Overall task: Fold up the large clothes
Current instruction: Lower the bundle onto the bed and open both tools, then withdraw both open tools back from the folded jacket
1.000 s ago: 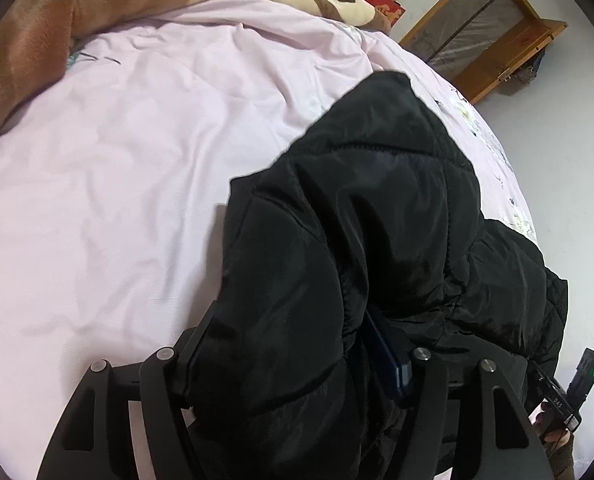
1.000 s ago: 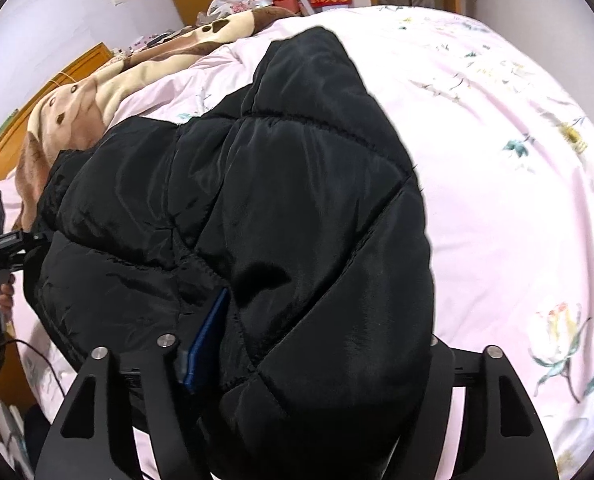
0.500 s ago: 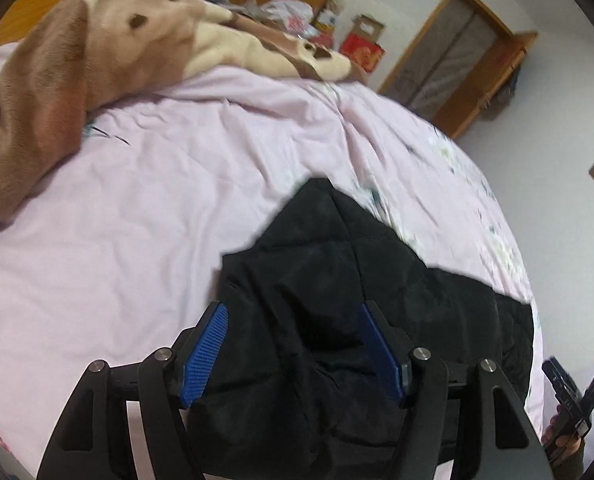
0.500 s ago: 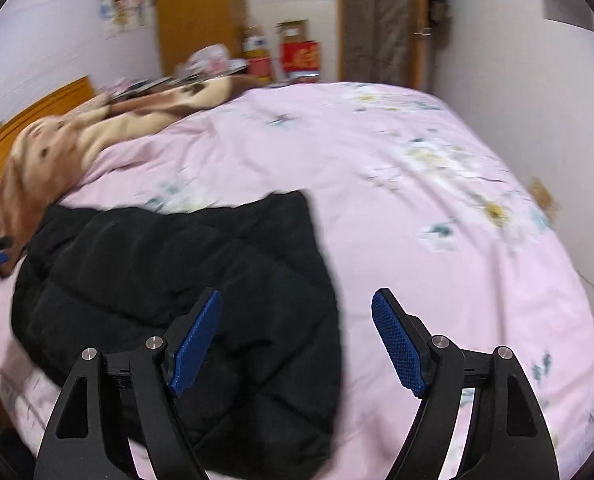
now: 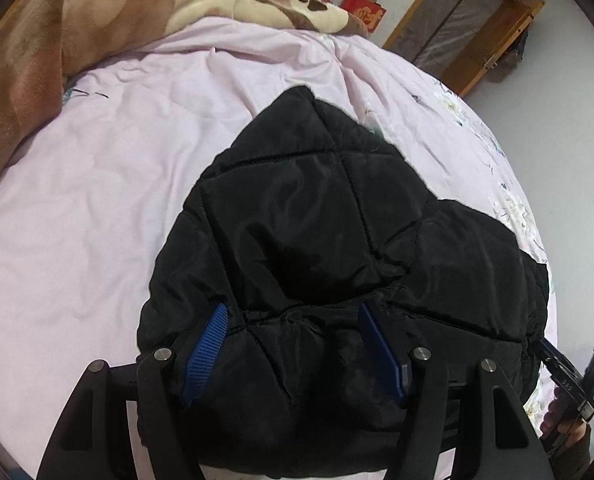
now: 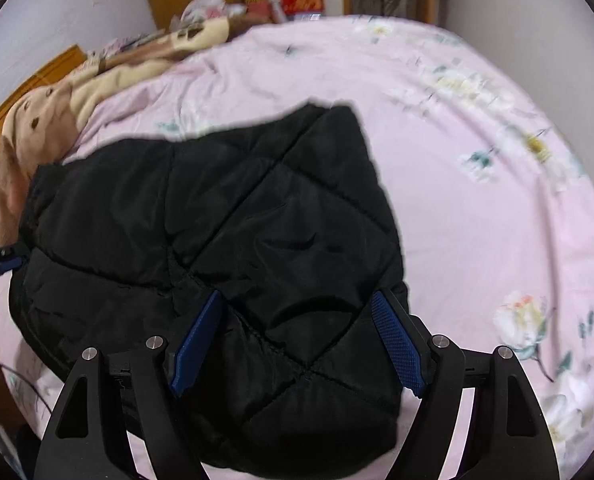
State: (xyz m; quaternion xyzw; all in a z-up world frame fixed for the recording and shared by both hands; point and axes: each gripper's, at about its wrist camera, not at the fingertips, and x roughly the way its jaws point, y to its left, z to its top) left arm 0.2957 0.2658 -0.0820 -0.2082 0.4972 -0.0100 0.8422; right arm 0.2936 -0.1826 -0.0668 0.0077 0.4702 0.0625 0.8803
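Note:
A black quilted puffer jacket (image 5: 317, 240) lies folded on the pink bed sheet (image 5: 97, 200); it also shows in the right wrist view (image 6: 217, 220). My left gripper (image 5: 293, 344) is open, its blue pads (image 5: 207, 346) spread over the jacket's near edge. My right gripper (image 6: 297, 340) is open too, its blue pads (image 6: 397, 340) apart above the jacket's near right corner. Neither holds the cloth. The right gripper's handle shows at the far right of the left wrist view (image 5: 577, 376).
A brown and cream plush blanket (image 5: 77, 20) lies bunched at the head of the bed. Boxes and bags (image 5: 361, 0) stand beyond the bed by a wooden door (image 5: 465, 28). A wooden headboard (image 6: 25, 92) is on the left.
Both grippers opened and let go of the jacket, which dropped onto the bed folded. Both now hover close over its near edge.

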